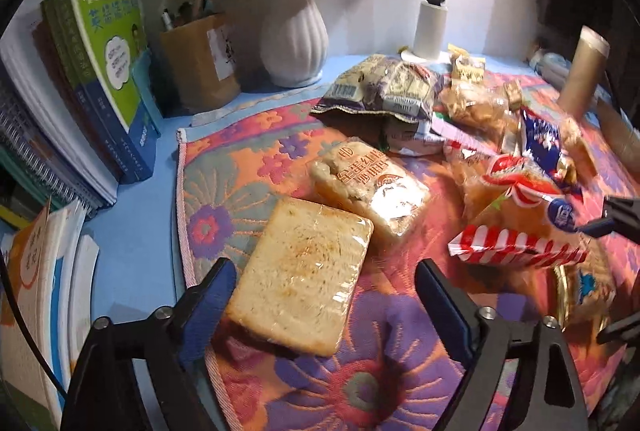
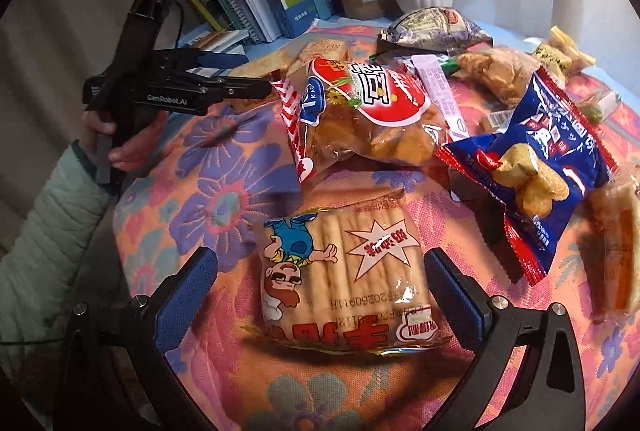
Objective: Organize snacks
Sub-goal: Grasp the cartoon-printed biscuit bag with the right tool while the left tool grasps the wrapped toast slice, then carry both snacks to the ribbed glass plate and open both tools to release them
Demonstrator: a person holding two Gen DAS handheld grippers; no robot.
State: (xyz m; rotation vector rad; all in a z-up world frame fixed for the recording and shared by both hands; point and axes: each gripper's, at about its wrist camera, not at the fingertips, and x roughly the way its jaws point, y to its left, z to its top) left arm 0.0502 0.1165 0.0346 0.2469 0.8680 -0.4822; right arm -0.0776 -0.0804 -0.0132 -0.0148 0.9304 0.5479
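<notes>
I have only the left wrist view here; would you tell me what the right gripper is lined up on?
Observer: A biscuit pack with a cartoon figure lies between the fingers of the open right gripper; neither pad touches it.
Operator: Thank you. Is anything lying on top of that pack?
Observer: No, nothing rests on it; the red bag lies just beyond it.
Operator: And who is holding my left gripper?
Observer: A hand in a pale green sleeve grips the handle of the left gripper.
</notes>
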